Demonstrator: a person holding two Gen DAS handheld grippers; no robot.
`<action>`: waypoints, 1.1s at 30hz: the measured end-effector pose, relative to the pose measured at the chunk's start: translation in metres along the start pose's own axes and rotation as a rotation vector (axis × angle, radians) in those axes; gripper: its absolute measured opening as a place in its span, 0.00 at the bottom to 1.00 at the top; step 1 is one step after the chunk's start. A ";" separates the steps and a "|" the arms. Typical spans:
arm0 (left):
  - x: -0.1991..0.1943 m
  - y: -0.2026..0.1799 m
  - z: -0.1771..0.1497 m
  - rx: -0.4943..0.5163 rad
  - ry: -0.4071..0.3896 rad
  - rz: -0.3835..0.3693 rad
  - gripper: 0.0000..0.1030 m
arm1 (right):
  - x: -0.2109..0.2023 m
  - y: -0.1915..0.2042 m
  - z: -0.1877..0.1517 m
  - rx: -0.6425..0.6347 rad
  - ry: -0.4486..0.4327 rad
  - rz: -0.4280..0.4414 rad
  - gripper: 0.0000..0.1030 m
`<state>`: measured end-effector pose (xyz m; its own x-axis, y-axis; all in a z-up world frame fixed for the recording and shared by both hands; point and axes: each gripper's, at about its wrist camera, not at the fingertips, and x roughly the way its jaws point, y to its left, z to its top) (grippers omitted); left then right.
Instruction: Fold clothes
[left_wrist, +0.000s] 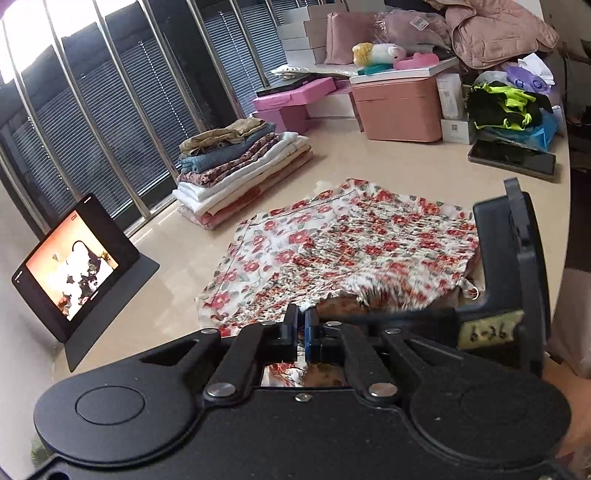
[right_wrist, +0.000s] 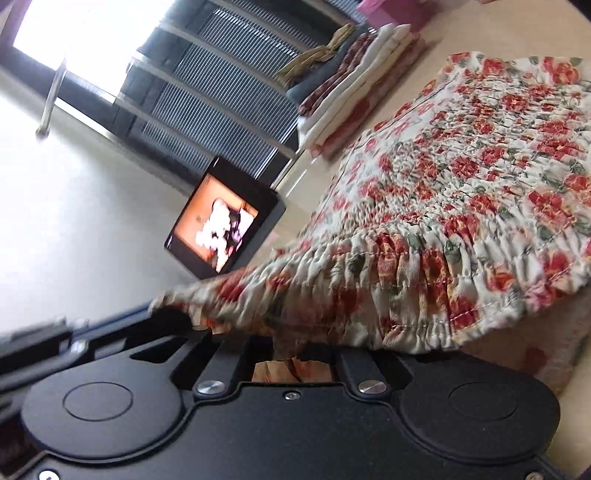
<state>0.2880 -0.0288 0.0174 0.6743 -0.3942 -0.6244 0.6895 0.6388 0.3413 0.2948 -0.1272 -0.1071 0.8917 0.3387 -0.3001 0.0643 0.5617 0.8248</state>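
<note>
Both grippers (left_wrist: 302, 325) (right_wrist: 291, 345) pinch floral garment's (left_wrist: 332, 240) near hem.

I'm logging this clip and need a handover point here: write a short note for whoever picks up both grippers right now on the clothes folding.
Left gripper: shut on the near frilled edge of the floral top, which is lifted slightly off the table.
Right gripper: at the same hem further along; its fingertips are hidden under the cloth, so its grip cannot be confirmed.
The top lies spread in the middle of the table, gathered side up.
Done: a stack of folded clothes sits by the window.
Left: carry the near edge over to fold the top, then probably add it to the stack.
</note>
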 end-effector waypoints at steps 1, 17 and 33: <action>0.000 0.001 0.000 -0.007 -0.001 0.000 0.03 | 0.003 0.000 0.000 0.020 -0.009 -0.010 0.03; 0.013 0.001 -0.029 -0.059 0.072 0.005 0.04 | -0.010 -0.012 0.009 0.088 0.106 -0.005 0.48; -0.003 -0.006 -0.072 -0.138 0.063 -0.029 0.52 | -0.163 -0.049 0.061 -0.287 0.188 -0.061 0.49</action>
<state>0.2629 0.0160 -0.0335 0.6340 -0.3741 -0.6768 0.6622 0.7147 0.2253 0.1732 -0.2554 -0.0692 0.7904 0.4158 -0.4499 -0.0373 0.7657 0.6421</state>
